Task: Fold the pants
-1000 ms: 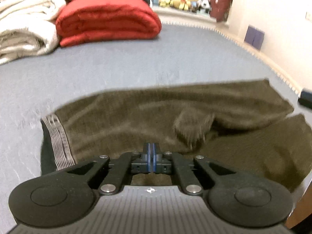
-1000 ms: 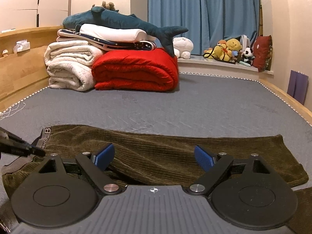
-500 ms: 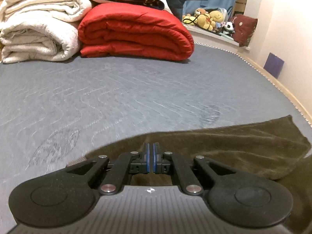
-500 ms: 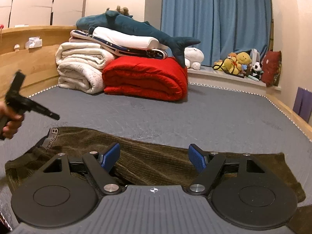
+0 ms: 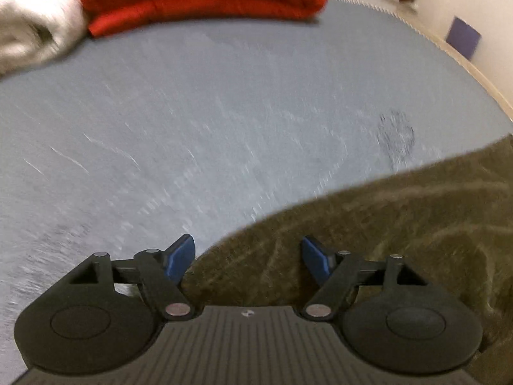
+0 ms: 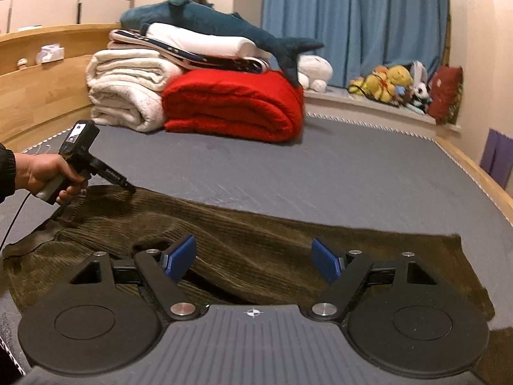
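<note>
Since a second ago the left gripper (image 5: 248, 253) has swung across the olive-brown pants (image 6: 256, 243) to their upper edge, and its blue pads, then pressed together, have just been opening; now they stand spread above that edge, with cloth below the gap but nothing pinched. From the right wrist view its tip hangs close over the pants near the waistband end, though contact cannot be confirmed. The right gripper (image 6: 255, 258) is spread wide too, poised over the middle of the garment and gripping nothing. Laid lengthwise across the grey mattress (image 6: 320, 173), the pants are already doubled leg on leg, with a loose fold bulging just ahead of the right pads. Corduroy like this looks soft, limp and fairly light, not slippery; it will likely sag unless pinched through both layers at a hem or waistband edge. Beyond lie a red blanket (image 6: 234, 109) and a white one (image 6: 125, 93).
</note>
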{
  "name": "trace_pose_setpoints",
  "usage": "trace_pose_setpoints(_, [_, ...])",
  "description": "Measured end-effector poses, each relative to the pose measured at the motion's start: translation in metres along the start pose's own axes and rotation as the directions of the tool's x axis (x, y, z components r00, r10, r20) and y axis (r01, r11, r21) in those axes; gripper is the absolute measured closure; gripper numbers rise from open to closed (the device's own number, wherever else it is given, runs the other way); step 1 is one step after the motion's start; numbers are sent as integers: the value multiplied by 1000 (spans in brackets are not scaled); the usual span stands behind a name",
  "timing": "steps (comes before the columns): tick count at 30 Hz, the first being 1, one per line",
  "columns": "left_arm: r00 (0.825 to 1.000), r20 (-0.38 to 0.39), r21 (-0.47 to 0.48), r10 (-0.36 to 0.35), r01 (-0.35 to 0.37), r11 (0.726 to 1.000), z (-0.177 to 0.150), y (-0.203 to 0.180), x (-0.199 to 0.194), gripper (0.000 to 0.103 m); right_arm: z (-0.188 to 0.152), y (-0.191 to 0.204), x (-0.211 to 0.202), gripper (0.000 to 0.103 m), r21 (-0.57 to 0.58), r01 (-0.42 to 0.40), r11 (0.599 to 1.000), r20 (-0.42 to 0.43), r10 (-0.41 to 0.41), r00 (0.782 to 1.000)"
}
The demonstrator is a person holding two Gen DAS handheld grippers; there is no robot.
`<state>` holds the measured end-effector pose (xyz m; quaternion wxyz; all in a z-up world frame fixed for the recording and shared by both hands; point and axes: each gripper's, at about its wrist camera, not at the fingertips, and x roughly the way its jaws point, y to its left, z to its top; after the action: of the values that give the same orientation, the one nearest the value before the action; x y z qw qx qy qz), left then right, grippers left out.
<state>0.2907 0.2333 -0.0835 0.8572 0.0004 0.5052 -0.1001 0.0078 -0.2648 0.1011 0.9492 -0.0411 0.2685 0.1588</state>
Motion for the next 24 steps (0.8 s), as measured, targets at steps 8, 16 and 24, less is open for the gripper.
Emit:
trace_pose_setpoints(8, [993, 83, 203, 84, -99, 974, -16, -38, -42, 96, -2, -15, 10, 22, 54, 66, 996, -57, -63, 996])
trace_pose_setpoints(16, [974, 224, 277, 9, -73, 958, -91, -84, -167, 97, -13, -35, 29, 22, 215, 130, 968, -126, -105, 986])
trace_pose_setpoints(24, [986, 164, 273, -28, -18, 962, -206, -113, -227, 97, -30, -77, 37, 62, 530, 185, 828, -108, -151, 983])
